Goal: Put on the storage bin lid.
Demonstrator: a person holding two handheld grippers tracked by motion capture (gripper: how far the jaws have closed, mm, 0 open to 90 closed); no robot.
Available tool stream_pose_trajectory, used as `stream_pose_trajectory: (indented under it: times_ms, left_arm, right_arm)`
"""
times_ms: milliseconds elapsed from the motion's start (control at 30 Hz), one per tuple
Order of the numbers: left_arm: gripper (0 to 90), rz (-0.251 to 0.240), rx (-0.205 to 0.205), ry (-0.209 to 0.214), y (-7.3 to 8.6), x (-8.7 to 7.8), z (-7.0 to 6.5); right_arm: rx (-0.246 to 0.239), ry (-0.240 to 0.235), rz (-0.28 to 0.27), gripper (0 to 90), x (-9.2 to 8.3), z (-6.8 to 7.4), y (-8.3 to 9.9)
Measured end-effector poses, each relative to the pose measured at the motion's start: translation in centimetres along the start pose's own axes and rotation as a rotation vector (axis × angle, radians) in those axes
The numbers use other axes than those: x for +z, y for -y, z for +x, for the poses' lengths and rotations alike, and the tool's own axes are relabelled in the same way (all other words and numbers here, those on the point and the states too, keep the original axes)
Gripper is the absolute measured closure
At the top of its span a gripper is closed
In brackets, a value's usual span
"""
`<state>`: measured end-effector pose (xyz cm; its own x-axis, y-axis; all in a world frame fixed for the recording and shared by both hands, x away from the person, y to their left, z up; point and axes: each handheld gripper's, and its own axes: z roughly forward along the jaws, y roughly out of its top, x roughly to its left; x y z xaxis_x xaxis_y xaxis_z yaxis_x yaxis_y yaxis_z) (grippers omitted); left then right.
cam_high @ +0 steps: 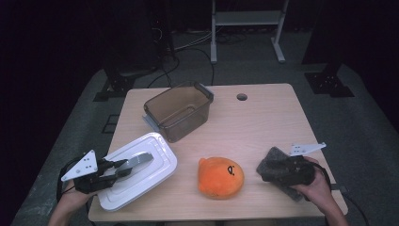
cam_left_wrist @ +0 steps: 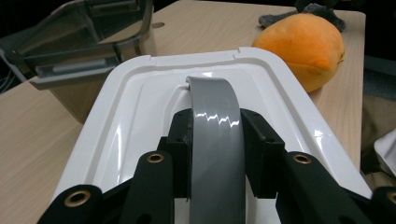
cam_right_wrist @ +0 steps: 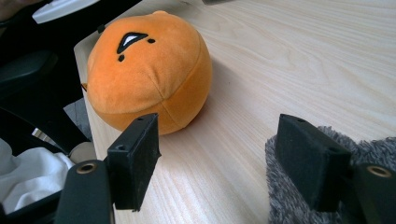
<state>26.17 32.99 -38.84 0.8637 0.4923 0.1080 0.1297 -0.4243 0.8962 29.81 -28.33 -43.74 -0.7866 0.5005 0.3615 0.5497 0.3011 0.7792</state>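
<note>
Nearest the camera, the left gripper [cam_left_wrist: 215,154] is clenched on the grey handle [cam_left_wrist: 215,135] of the white lid [cam_high: 136,169], which lies flat at the table's [cam_high: 263,117] near-left corner, long axis running diagonally from that corner toward the brown bin [cam_high: 179,110] just beyond. The lid looks like light, stiff, glossy plastic, probably slippery, so the arched handle in its middle seems the right place to hold it. The right gripper [cam_right_wrist: 229,158] rests released, jaws apart and nothing between them, beside a grey furry cloth [cam_right_wrist: 299,196], with the orange plush [cam_high: 220,177] just ahead.
</note>
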Motion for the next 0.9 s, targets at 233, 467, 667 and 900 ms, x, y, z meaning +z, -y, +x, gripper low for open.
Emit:
stream_pose_trajectory:
  times_ms: [233,467,667,900]
  left_arm:
    - [66.8,0.027,-0.031,0.008,1.7,0.7,0.4]
    - [66.7,0.068,-0.041,0.023,2.6,2.1,1.0]
    - [66.7,0.089,-0.056,0.033,3.1,3.3,1.4]
    - [66.7,0.114,-0.064,0.05,3.2,4.5,1.7]
  right_arm:
    - [0.005,0.0,-0.001,29.5,0.0,-0.1,0.1]
    - [0.006,-0.001,0.005,29.5,0.1,0.0,0.0]
    - [0.006,-0.001,0.003,29.5,0.1,-0.1,0.1]
    - [0.006,-0.001,-0.001,29.5,0.0,-0.1,0.1]
